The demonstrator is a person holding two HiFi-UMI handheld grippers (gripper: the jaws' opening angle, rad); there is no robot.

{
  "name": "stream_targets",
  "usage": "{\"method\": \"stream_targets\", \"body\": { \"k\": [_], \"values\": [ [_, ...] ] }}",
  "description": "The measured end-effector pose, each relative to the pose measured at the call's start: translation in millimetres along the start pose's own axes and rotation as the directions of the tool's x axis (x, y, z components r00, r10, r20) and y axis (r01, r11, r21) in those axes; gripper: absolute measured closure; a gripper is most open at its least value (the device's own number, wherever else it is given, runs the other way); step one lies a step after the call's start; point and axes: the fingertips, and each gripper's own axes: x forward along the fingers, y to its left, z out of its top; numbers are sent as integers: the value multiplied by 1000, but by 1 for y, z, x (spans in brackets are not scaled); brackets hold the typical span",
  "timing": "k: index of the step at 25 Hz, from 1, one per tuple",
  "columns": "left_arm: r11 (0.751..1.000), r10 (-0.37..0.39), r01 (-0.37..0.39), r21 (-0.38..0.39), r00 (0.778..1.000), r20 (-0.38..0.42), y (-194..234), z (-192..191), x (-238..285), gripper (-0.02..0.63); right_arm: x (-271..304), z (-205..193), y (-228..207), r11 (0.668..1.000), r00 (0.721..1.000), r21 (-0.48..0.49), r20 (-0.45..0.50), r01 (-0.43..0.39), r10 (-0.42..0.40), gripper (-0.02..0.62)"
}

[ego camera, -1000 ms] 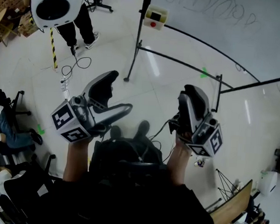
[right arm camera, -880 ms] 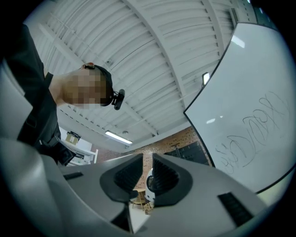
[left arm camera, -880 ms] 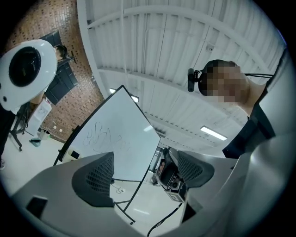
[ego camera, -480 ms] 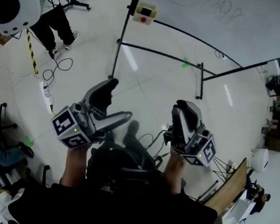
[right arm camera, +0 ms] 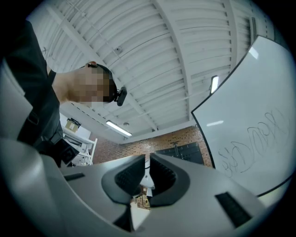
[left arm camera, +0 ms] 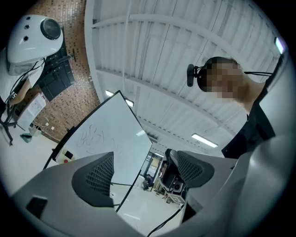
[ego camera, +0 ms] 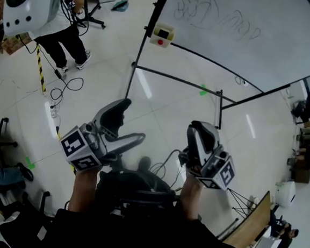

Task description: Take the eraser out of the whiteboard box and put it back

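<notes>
- Left hand-held gripper (ego camera: 134, 119): jaws wide apart, empty.
- Right hand-held gripper (ego camera: 200, 127): jaws just closed together, empty.
- Whiteboard box (ego camera: 163, 34) sits at the whiteboard (ego camera: 233, 30) corner edge, well apart from both; bare floor (ego camera: 167, 103) lies between.
- The eraser cannot be made out.

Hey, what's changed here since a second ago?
The right gripper has just been closing its jaws; they are now almost together with nothing between them. The head view has shifted, so more of the whiteboard shows. The left gripper stays open and empty, and both grippers stay raised in front of the person.

Bright strip lights (left arm camera: 204, 140) glare off the floor (ego camera: 165, 104); edges warp.
</notes>
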Motion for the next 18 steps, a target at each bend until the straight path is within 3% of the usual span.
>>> {"method": "stream_targets", "body": {
  "k": [7, 10, 14, 18],
  "values": [
    [999, 24, -23, 49, 999, -24, -25, -7, 24, 176, -20, 27, -12, 1000, 998, -12, 57, -27, 27, 555],
    [998, 31, -29, 55, 999, -43, -33, -13, 34, 176, -33, 34, -19, 999, 997, 33, 79, -24, 22, 555],
    [997, 38, -34, 71, 998, -56, -45, -23, 54, 176, -57, 42, -32, 1000, 995, 3, 99, -15, 14, 555],
    [997, 42, -37, 69, 997, -70, -55, -39, 74, 176, -85, 44, -47, 998, 996, 66, 89, 1, -7, 555]
  ]
}}
